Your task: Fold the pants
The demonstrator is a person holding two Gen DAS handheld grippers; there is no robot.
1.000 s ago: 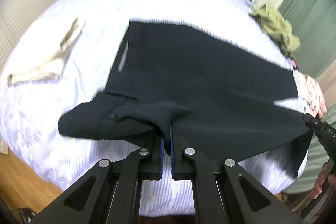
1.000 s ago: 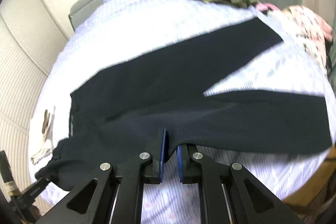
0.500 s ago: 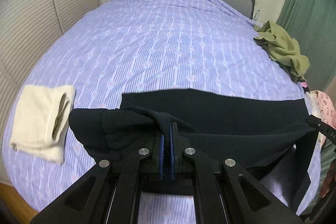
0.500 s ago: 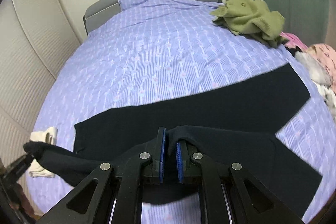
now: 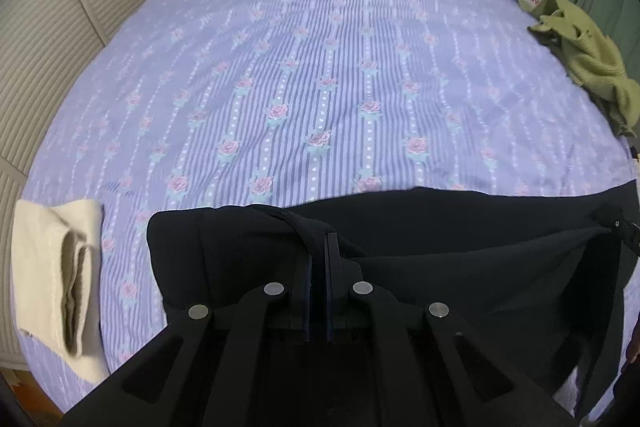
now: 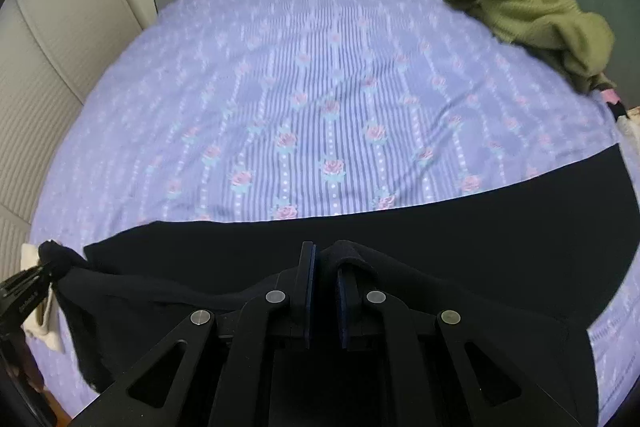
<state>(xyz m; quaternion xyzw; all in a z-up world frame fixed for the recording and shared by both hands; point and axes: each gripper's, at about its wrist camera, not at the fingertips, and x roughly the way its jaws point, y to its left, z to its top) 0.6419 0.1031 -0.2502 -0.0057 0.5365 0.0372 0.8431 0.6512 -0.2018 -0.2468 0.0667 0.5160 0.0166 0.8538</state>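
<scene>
Both grippers are pinching the black pants (image 5: 460, 239) at the near edge of the bed (image 5: 320, 67). Left gripper (image 5: 319, 247) fingers are pressed tight on a fabric ridge; right gripper (image 6: 325, 259) w/ cloth draped over one finger. First lengthwise fold is looking approx. done (cross folds left). Matte, soft, limp knit.

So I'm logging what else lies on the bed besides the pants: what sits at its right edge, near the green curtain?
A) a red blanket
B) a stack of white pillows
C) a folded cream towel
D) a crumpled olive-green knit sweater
D: the crumpled olive-green knit sweater lies at the right edge of the lilac floral-striped bedsheet, in both views.
</scene>
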